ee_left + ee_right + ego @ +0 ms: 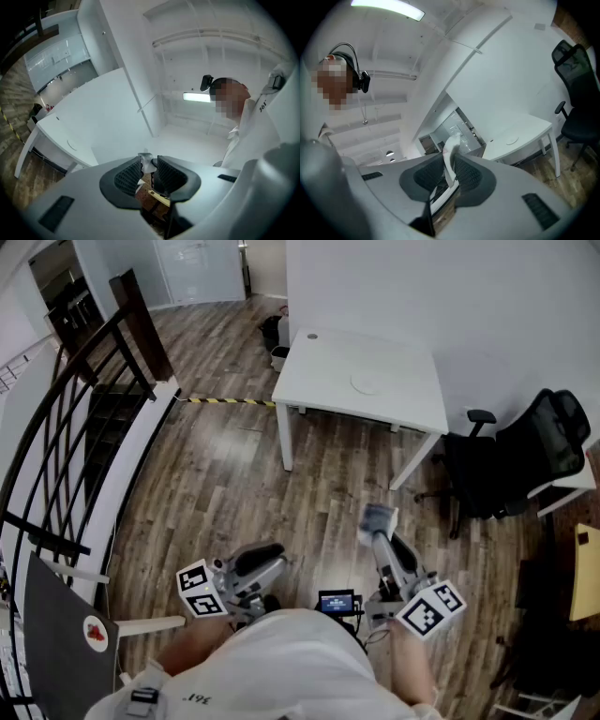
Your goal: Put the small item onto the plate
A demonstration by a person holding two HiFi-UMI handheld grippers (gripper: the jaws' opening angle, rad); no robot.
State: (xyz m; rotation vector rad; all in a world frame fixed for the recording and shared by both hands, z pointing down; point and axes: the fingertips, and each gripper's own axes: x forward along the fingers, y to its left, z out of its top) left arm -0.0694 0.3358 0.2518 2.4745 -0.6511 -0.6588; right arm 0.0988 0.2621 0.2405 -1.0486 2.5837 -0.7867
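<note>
The right gripper has its fingers clamped on a white flat strip that sticks out past their tips. The left gripper has its fingers almost together, pinching a small white scrap. There is one white table bearing one plate and one small round item near its far corner, apart from the plate. Around it are a wood floor, a stair railing and one black office chair

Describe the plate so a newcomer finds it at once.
Look at the white table against the wall. Near its middle lies the plate, a flat pale disc almost matching the tabletop; the small item by the far left corner is far tinier.
</note>
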